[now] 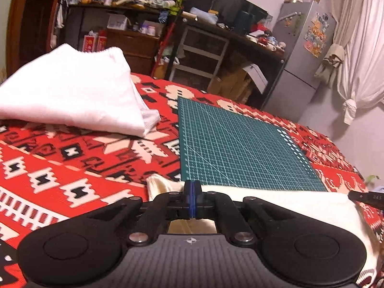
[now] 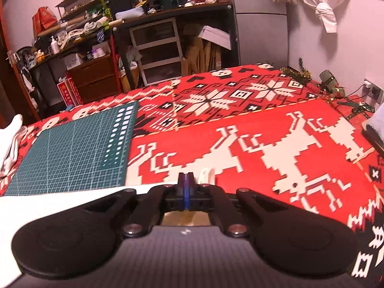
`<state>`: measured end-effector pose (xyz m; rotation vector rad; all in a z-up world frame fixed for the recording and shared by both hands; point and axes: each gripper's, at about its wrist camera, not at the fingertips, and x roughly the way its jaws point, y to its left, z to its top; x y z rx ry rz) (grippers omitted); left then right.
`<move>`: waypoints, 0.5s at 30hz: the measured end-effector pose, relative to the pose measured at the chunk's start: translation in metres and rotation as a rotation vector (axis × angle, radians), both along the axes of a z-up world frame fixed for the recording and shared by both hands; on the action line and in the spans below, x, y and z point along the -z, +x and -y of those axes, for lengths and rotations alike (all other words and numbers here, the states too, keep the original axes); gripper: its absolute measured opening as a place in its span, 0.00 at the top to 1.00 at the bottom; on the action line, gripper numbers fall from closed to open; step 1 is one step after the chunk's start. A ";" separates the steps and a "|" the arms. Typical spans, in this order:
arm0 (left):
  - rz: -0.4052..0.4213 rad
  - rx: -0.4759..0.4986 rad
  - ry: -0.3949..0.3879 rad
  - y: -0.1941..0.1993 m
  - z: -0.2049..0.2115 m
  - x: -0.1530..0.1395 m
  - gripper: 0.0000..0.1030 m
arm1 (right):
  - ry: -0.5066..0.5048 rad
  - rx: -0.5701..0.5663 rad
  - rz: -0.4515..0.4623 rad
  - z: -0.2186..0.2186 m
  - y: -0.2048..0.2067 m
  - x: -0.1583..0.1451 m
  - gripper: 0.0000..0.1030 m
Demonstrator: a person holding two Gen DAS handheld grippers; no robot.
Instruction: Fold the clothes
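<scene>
Left wrist view: left tongs closed, pinching the corner of a cream cloth along the lower frame, its edge on the green mat. Right tongs closed on its other corner. Folded white garment upper left. Cloth judged light, limp, prone to sag; hold at corners.

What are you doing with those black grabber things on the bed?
Folding clothes. Each hand holds a tool, and both are pinched shut on the near edge of a cream garment: the left tool at one corner, the right tool at the other. It lies beside the green cutting mat on a red patterned blanket. A folded white garment sits off to the left.
</scene>
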<state>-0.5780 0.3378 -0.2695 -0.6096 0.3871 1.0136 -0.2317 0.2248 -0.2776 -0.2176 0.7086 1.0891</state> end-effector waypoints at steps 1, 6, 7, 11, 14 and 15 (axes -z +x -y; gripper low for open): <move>0.012 -0.010 -0.005 0.000 0.000 -0.002 0.97 | -0.001 0.003 0.001 0.001 0.000 -0.001 1.00; 0.035 0.078 0.001 0.033 0.005 -0.016 0.93 | -0.003 -0.079 0.058 -0.010 -0.033 -0.013 0.91; 0.027 0.113 0.001 0.045 0.007 -0.018 0.93 | -0.001 -0.118 0.062 -0.016 -0.044 -0.015 0.91; -0.009 0.264 -0.044 0.101 0.008 -0.010 0.93 | -0.001 -0.271 0.038 -0.044 -0.090 -0.018 0.91; -0.026 0.303 -0.075 0.122 0.004 -0.001 0.94 | -0.015 -0.367 0.009 -0.059 -0.118 -0.014 0.91; -0.032 0.305 -0.078 0.125 0.003 0.000 0.95 | -0.024 -0.389 0.008 -0.062 -0.126 -0.012 0.91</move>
